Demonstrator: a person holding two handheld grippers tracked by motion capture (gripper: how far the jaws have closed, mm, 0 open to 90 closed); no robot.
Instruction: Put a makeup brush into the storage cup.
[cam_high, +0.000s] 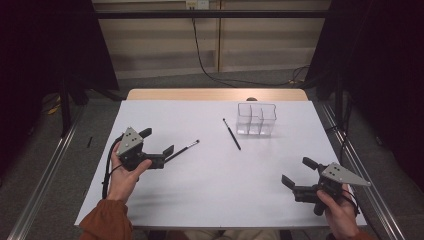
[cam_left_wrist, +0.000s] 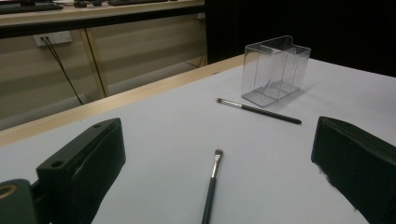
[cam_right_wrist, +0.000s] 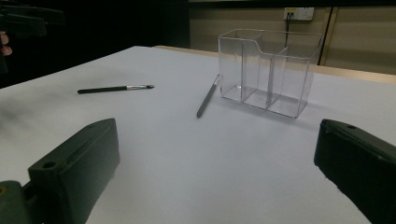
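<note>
Two slim black makeup brushes lie on the white table (cam_high: 210, 190). One brush (cam_high: 182, 150) (cam_left_wrist: 212, 184) rests just ahead of my left gripper (cam_high: 157, 140) (cam_left_wrist: 219, 144), its handle end between the open jaws, untouched. The other brush (cam_high: 231, 134) (cam_left_wrist: 259, 111) (cam_right_wrist: 208, 96) lies near the middle, beside a clear plastic organizer (cam_high: 256, 119) (cam_left_wrist: 275, 70) (cam_right_wrist: 268, 70) with several compartments and nothing in them. My right gripper (cam_high: 298, 171) (cam_right_wrist: 217, 154) hovers open over bare table at the front right, holding nothing. In the right gripper view the first brush (cam_right_wrist: 114, 88) lies far left.
The table's wooden far edge (cam_high: 215, 94) runs behind the organizer. Dark curtains stand at both sides, and a cable (cam_high: 205, 65) trails down the back wall. Metal rails (cam_high: 45, 170) flank the table on the floor.
</note>
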